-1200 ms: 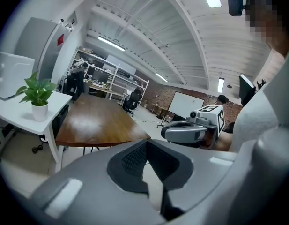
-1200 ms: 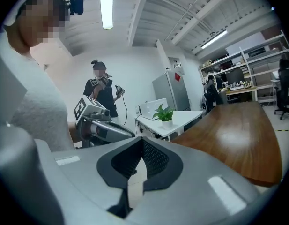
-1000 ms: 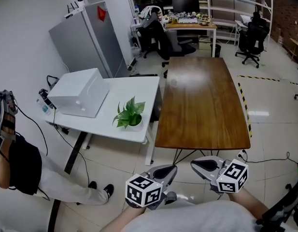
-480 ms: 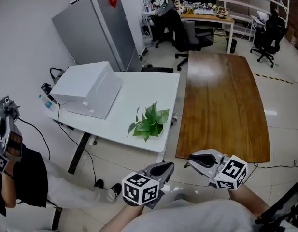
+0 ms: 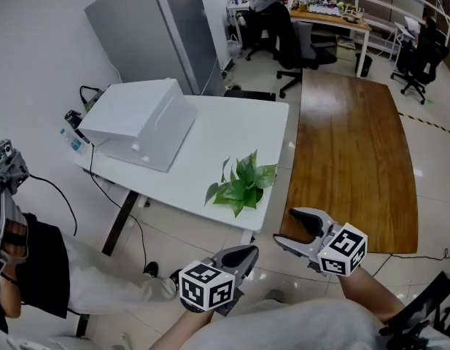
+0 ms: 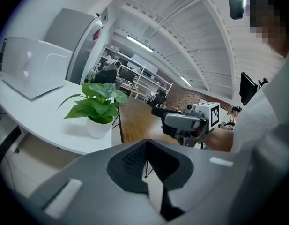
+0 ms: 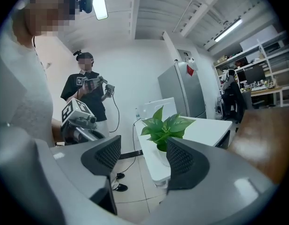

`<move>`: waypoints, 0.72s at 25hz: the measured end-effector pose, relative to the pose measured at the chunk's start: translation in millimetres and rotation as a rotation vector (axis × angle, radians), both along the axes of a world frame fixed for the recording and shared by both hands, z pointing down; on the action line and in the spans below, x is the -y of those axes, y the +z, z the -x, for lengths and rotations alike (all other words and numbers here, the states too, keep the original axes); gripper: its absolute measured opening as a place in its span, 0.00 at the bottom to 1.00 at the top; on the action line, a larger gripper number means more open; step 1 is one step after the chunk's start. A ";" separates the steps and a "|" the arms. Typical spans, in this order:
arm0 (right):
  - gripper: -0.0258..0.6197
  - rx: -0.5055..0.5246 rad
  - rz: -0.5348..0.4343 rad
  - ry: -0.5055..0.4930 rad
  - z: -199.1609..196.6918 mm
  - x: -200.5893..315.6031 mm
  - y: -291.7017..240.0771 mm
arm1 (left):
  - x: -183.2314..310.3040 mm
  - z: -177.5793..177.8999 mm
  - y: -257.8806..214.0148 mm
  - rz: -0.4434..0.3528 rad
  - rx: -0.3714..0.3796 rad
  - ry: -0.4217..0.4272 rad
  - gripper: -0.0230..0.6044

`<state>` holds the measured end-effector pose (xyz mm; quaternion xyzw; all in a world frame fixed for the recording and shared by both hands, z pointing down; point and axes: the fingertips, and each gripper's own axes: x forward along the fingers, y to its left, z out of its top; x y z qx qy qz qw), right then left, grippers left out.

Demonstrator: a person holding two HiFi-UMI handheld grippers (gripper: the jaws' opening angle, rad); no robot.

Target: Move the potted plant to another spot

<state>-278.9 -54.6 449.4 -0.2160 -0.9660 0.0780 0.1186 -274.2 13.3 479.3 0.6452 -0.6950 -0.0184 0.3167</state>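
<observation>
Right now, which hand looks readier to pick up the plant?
Right, probably. The right gripper's fingers have just been opening, empty, and frame the plant ahead; the left gripper is shut, plant off-centre.

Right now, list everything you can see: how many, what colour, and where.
potted plant: one, green leaves in a white pot, front edge of the white table
white table: one, white, centre
white box: one, white, on that table's far left
wooden table: one, brown, right of the white table
grey cabinet: one, grey, behind the white table
office chairs: at least two, black, far end
bystander: one, dark top, bottom left
left tongs: one, grey, bottom centre, shut
right tongs: one, grey, bottom right, jaws just been opening, nothing between them
</observation>
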 end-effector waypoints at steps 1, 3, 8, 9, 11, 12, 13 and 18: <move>0.52 0.003 -0.002 0.001 5.7 1.1 2.9 | -2.4 2.5 2.4 0.003 -0.002 -0.006 0.03; 0.60 -0.002 -0.019 0.003 16.9 3.4 12.0 | -6.8 6.9 6.0 0.007 -0.007 -0.018 0.03; 0.67 -0.047 -0.149 -0.023 47.4 2.7 49.3 | -18.0 17.6 14.2 0.023 -0.015 -0.043 0.03; 0.69 -0.055 -0.174 -0.027 53.3 2.2 57.2 | -20.3 19.3 15.6 0.026 -0.017 -0.049 0.03; 0.71 -0.067 -0.206 -0.012 65.9 5.0 72.9 | -24.4 22.6 18.3 0.031 -0.020 -0.059 0.03; 0.71 -0.073 -0.212 0.006 72.5 8.3 81.6 | -26.2 24.3 19.8 0.035 -0.022 -0.063 0.03; 0.71 -0.080 -0.213 0.025 78.6 11.6 90.6 | -27.9 25.7 21.3 0.040 -0.023 -0.066 0.03; 0.79 -0.102 -0.181 0.060 103.2 17.0 119.8 | -33.9 30.4 27.2 0.060 -0.022 -0.073 0.03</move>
